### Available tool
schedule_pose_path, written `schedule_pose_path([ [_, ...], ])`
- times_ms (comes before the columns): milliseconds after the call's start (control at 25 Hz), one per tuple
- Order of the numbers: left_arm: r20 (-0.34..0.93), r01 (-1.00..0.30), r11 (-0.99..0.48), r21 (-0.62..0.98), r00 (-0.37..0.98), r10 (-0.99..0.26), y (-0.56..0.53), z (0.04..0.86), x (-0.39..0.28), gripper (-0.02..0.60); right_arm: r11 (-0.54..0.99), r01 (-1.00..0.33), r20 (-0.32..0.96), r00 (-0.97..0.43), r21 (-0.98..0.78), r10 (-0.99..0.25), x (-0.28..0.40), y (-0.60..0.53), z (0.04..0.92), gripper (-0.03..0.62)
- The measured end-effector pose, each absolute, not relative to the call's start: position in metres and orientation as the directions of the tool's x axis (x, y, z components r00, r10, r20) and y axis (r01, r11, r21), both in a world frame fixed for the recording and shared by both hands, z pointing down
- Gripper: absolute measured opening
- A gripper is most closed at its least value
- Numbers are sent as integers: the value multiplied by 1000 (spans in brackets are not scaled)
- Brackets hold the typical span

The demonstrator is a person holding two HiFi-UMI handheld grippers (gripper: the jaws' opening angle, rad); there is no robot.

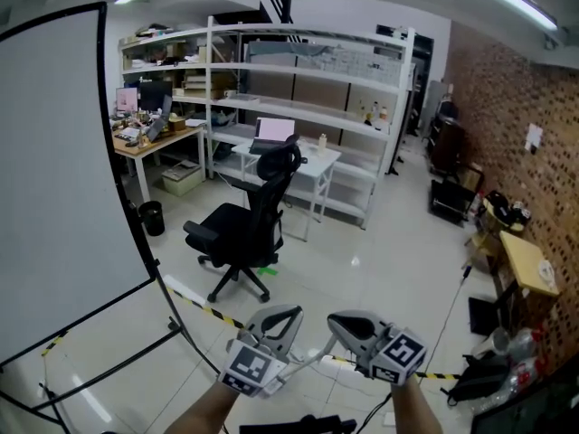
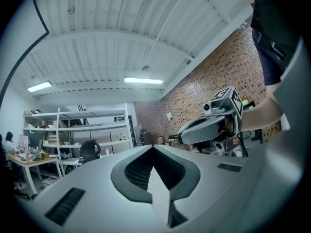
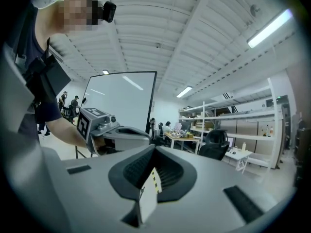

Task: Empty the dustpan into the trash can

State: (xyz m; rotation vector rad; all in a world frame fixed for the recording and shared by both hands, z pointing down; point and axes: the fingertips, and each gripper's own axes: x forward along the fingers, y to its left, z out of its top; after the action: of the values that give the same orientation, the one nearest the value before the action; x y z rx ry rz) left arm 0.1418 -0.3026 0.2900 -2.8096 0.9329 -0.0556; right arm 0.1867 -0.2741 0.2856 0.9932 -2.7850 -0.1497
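Note:
No dustpan shows in any view. A small black bin [image 1: 151,217] stands on the floor by the far left desk. My left gripper [image 1: 286,314] and right gripper [image 1: 338,320] are held side by side low in the head view, pointing roughly level into the room. In the left gripper view the left gripper [image 2: 153,147] has its jaws meeting at the tips with nothing between them, and the right gripper [image 2: 209,127] shows beside it. The right gripper [image 3: 154,147] is likewise shut and empty, with the left gripper [image 3: 116,135] at its side.
A black office chair [image 1: 244,233] stands ahead on the pale floor. A large whiteboard [image 1: 54,188] on a stand fills the left. White shelving [image 1: 308,107] and desks line the back wall. Striped tape [image 1: 204,307] crosses the floor. A wooden table [image 1: 529,265] and clutter sit by the brick wall at right.

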Motion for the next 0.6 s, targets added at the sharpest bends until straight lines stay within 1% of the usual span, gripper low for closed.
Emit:
schedule_pose_path([
  [240, 2, -593, -788, -164, 799, -602, -292, 290, 144, 3, 778, -610, 144, -765, 151, -627, 187, -266, 287, 14],
  [360, 14, -600, -781, -175, 791, -611, -294, 284, 148, 3, 796, -581, 142, -784, 171, -604, 188, -269, 284, 14],
  [600, 42, -664, -722, -196, 729, -683, -292, 281, 147, 3, 840, -519, 147, -829, 156, -540, 191, -274, 288, 14],
])
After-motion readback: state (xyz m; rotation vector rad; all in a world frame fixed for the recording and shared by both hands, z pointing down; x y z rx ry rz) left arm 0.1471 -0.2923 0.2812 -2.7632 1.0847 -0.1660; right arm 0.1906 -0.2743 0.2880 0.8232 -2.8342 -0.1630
